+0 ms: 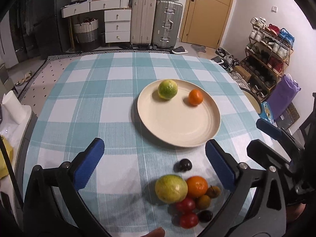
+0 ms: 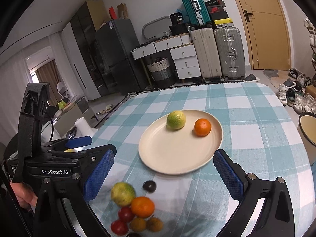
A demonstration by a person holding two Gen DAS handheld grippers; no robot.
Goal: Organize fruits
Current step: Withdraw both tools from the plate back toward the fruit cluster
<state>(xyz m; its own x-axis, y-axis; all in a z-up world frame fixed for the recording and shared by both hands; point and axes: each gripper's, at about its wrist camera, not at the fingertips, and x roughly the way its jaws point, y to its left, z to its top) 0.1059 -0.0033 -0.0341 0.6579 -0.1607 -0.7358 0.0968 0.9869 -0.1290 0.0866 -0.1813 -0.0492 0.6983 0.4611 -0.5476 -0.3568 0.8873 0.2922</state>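
A cream plate (image 1: 177, 126) (image 2: 173, 154) sits on the checked tablecloth and holds a green lemon (image 1: 167, 89) (image 2: 176, 119) and an orange (image 1: 195, 97) (image 2: 202, 127). Near the front edge lies a pile of fruit: a yellow-green lemon (image 1: 171, 188) (image 2: 122, 194), an orange (image 1: 197, 186) (image 2: 142, 207), two red tomatoes (image 1: 185, 204) (image 2: 125, 214), two brown fruits (image 1: 213, 191) (image 2: 154, 224) and a dark plum (image 1: 205, 216). Another dark plum (image 1: 182, 165) (image 2: 149, 186) lies apart, closer to the plate. My left gripper (image 1: 155, 167) is open and empty above the pile. My right gripper (image 2: 164, 176) is open and empty, too.
A blue-and-white checked cloth (image 1: 110, 90) (image 2: 256, 130) covers the table. A white roll (image 1: 13, 108) stands off the left edge. Suitcases (image 1: 156, 21), drawers and a shoe rack (image 1: 270, 55) are in the room behind. A round rim (image 2: 308, 128) shows at the far right.
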